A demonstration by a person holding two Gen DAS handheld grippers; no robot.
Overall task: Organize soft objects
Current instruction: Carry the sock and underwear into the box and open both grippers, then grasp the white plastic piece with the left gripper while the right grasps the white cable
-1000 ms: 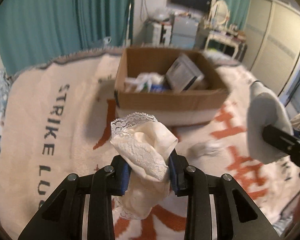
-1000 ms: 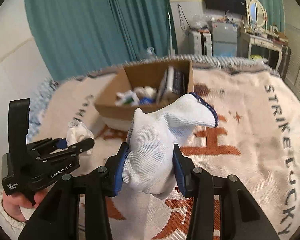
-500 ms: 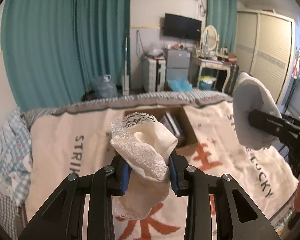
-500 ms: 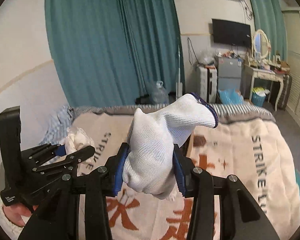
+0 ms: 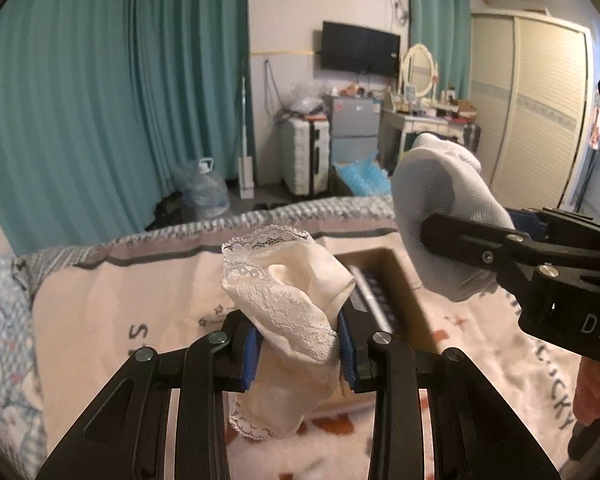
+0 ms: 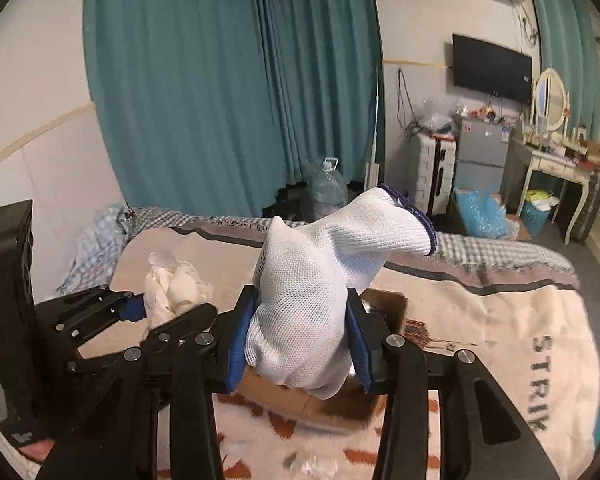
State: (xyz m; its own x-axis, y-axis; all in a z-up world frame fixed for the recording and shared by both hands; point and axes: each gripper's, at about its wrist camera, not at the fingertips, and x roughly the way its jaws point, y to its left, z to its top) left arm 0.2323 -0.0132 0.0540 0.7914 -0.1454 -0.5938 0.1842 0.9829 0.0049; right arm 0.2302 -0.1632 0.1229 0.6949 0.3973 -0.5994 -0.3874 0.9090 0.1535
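My left gripper (image 5: 299, 354) is shut on a cream lace-trimmed sock (image 5: 288, 292), held up above the bed. My right gripper (image 6: 298, 354) is shut on a white knit sock with a dark blue cuff (image 6: 324, 276). Each gripper shows in the other's view: the right one with the white sock (image 5: 440, 216) at the right, the left one with the cream sock (image 6: 172, 286) at the left. The open cardboard box (image 5: 396, 284) sits on the bed just behind and below both socks, mostly hidden; its front wall (image 6: 320, 404) shows under the white sock.
The bed is covered by a cream blanket (image 5: 140, 320) with dark letters and orange marks. A checked cloth (image 5: 4, 340) lies at the bed's left edge. Teal curtains (image 6: 228, 80), a water jug (image 6: 326, 188), a suitcase (image 5: 304, 160) and a dressing table (image 6: 552, 164) stand beyond the bed.
Both grippers have risen and tilted up with their socks, so the room fills the views. The two grippers have come closer together above the box.
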